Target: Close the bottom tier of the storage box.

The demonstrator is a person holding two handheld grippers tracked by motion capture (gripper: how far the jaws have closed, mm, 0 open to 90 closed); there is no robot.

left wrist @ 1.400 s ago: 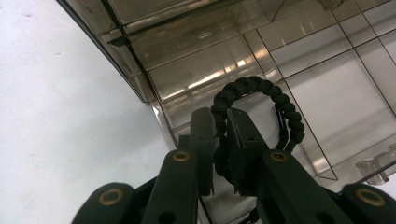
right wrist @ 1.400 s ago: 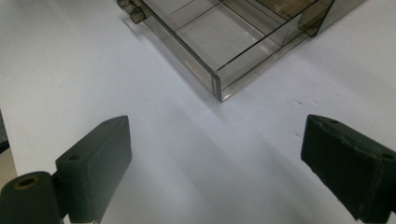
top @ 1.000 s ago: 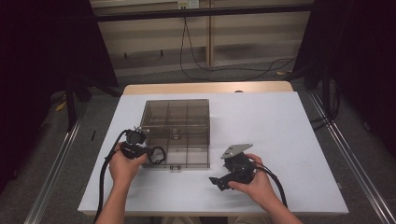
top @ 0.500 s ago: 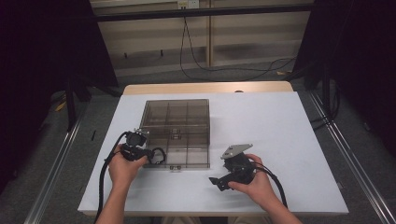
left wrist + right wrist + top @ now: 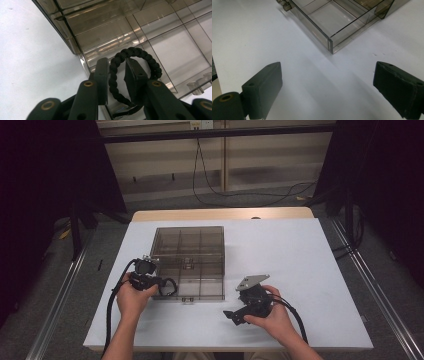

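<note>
Loosening left claw (image 5: 117, 82) around bracelet (image 5: 135, 53) at box (image 5: 75, 51) edge

Grippers: two, left gripper (image 5: 162, 282) and right gripper (image 5: 231, 316)
Braided black bracelet (image 5: 135, 67): one
Clear compartment box (image 5: 187, 262): one
White table (image 5: 300, 270): one
Hands: two

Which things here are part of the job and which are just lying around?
In the job:
- black braided bracelet, between the left gripper jaws, which have just been opening
- clear compartment box beneath it

Just there:
- right gripper, open above bare white table
- cables on the floor
</note>
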